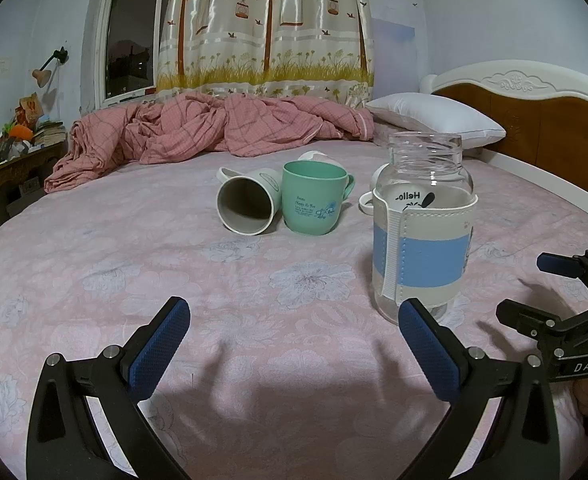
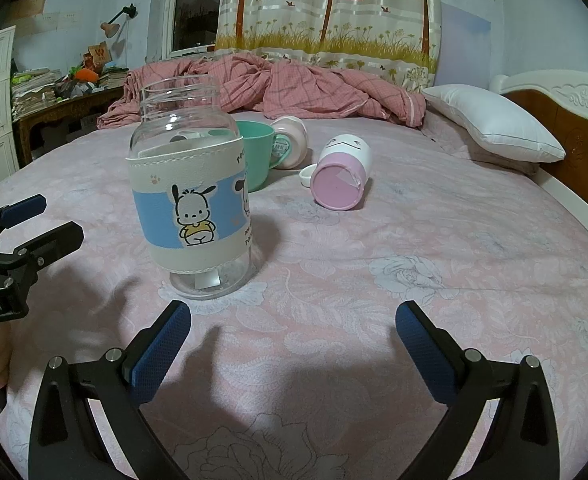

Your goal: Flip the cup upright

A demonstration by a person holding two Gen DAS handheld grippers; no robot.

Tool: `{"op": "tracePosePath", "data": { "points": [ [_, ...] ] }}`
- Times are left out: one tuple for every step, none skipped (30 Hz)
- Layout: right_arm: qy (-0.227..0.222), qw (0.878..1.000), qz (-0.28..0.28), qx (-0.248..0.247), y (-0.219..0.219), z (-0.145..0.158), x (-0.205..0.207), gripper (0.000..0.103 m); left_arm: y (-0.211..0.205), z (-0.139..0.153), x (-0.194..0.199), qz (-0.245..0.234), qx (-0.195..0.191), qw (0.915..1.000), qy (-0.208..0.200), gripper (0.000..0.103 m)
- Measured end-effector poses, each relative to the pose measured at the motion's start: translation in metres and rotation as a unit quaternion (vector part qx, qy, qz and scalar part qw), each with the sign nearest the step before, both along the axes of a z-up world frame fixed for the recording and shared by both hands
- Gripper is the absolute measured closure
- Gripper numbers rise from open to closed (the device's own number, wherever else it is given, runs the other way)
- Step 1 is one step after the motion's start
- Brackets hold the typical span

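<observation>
A grey-white mug (image 1: 246, 204) lies on its side on the pink bed sheet, mouth toward me. A green mug (image 1: 314, 200) stands upright right of it; it also shows in the right wrist view (image 2: 258, 152). A pink-and-white cup (image 2: 342, 174) lies on its side, base toward me, and another pinkish cup (image 2: 292, 142) lies behind. A clear glass jar (image 1: 422, 224) with a blue-and-white sleeve stands upright, also in the right wrist view (image 2: 192, 196). My left gripper (image 1: 294, 340) is open and empty, short of the mugs. My right gripper (image 2: 294, 340) is open and empty, beside the jar.
A crumpled pink blanket (image 1: 214, 128) lies at the far side of the bed. A white pillow (image 1: 438, 118) and a wooden headboard (image 1: 554, 120) are at the right. A cluttered desk (image 1: 6, 148) stands to the left. The right gripper also shows at the left wrist view's right edge (image 1: 566, 304).
</observation>
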State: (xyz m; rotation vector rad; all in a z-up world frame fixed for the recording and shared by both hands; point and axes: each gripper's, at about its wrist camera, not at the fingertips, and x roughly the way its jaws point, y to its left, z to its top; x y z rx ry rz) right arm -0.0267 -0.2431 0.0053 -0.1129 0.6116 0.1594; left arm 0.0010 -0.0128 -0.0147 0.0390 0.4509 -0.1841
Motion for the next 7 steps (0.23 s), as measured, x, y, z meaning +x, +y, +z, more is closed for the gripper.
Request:
{"op": "tracePosePath", "data": {
  "points": [
    [0.000,1.000,0.000,0.000,0.0000,0.0000,0.0000,0.000,0.0014,-0.0010,-0.0002,0.000,-0.001,1.0000,0.001,0.000],
    [0.000,1.000,0.000,0.000,0.0000,0.0000,0.0000,0.000,0.0013,-0.0009,-0.0002,0.001,-0.001,1.0000,0.000,0.000],
    [0.000,1.000,0.000,0.000,-0.0003,-0.0002,-0.0001,0.000,0.0019,-0.0012,-0.0006,0.002,-0.001,1.0000,0.000,0.000],
    [0.000,1.000,0.000,-0.001,-0.0006,-0.0003,-0.0001,0.000,0.0017,-0.0018,-0.0003,0.002,0.000,1.0000,0.000,0.000],
    [0.000,1.000,0.000,0.000,-0.0001,0.0001,-0.0001,0.000,0.0020,-0.0017,-0.0001,0.001,0.000,1.0000,0.000,0.000],
    [0.000,1.000,0.000,0.000,-0.0001,0.0002,0.0000,0.000,0.0020,-0.0017,-0.0001,0.001,0.000,1.0000,0.000,0.000],
    [0.000,1.000,0.000,-0.001,-0.0006,-0.0003,0.0001,0.000,0.0021,-0.0017,-0.0001,0.001,0.000,1.0000,0.000,0.000]
  ]
}}
